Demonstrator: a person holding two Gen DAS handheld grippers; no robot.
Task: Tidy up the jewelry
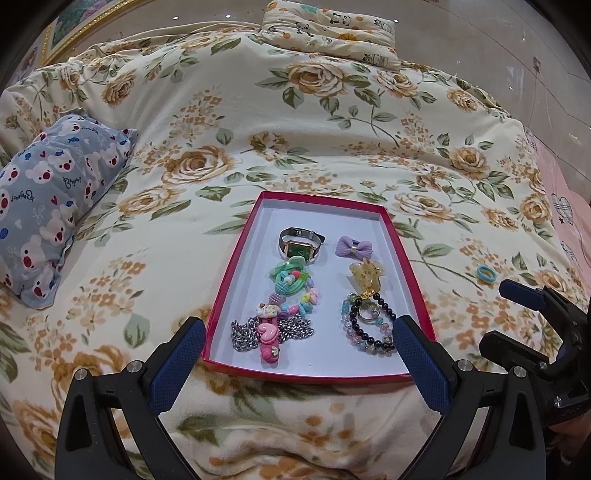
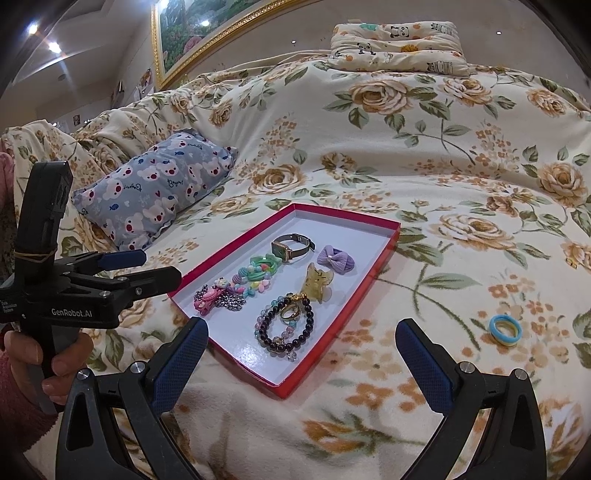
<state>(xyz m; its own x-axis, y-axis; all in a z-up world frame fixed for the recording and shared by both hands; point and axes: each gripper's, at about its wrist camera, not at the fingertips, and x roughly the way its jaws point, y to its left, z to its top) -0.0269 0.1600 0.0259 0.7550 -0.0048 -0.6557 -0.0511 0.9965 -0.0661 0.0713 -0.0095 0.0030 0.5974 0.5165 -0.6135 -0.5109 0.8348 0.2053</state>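
A red-rimmed tray (image 1: 229, 266) (image 2: 384, 254) lies on the floral bed. It holds a green-faced watch (image 1: 301, 245) (image 2: 286, 247), a purple bow (image 1: 352, 246) (image 2: 336, 258), a yellow clip (image 1: 365, 275) (image 2: 317, 282), a bead bracelet with a ring (image 1: 369, 325) (image 2: 286, 325), a colourful bead string (image 1: 295, 288) (image 2: 255, 275), a silver chain and a pink clip (image 1: 267, 338) (image 2: 207, 299). A blue-and-yellow hair tie (image 1: 487, 275) (image 2: 505, 329) lies on the blanket right of the tray. My left gripper (image 1: 299, 354) is open over the tray's near edge. My right gripper (image 2: 301, 360) is open, left of the hair tie.
A grey bear-print pillow (image 1: 55, 195) (image 2: 159, 184) lies left of the tray. A panda-print cushion (image 1: 332, 33) (image 2: 399, 42) sits at the far end of the bed. A framed picture (image 2: 207, 33) hangs behind. The floral blanket (image 1: 295, 129) covers the bed.
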